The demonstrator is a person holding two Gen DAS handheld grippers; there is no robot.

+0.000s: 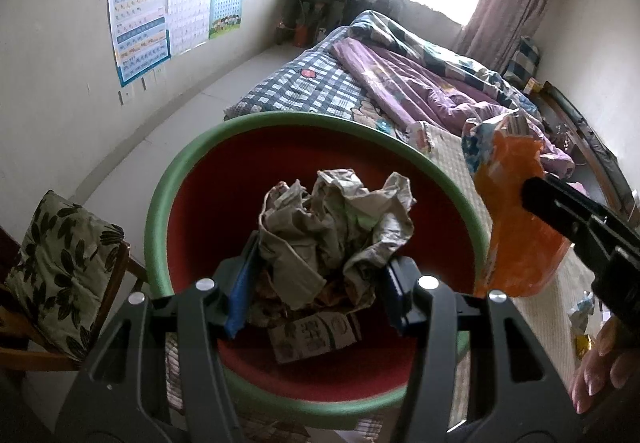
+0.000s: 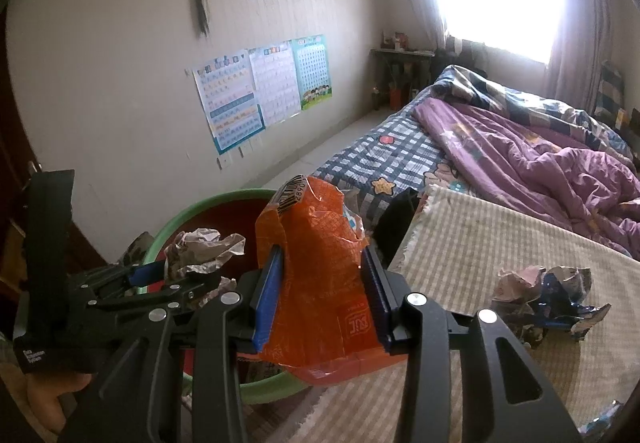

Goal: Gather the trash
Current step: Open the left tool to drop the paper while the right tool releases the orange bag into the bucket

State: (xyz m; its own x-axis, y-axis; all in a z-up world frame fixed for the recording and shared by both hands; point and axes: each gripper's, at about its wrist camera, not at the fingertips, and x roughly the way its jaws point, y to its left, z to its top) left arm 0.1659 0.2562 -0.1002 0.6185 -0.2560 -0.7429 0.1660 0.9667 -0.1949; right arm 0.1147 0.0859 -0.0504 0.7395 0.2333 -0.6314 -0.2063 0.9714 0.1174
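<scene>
The crumpled newspaper [image 1: 336, 227] is clamped in the left hand-held gripper [image 1: 316, 295], directly over the red basin [image 1: 188, 211]. The orange snack bag [image 2: 320, 275] is gripped by the right hand-held gripper [image 2: 324, 299], just beside the basin's rim. If released there, the bag could be dropped outside onto the bed [image 2: 500, 263].

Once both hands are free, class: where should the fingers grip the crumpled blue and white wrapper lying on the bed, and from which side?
Come from above and pinch the raised middle ridge of the crumpled wrapper. It lies loose on the striped mat, nothing touching it, and its upstanding folds should give both fingers purchase.
</scene>
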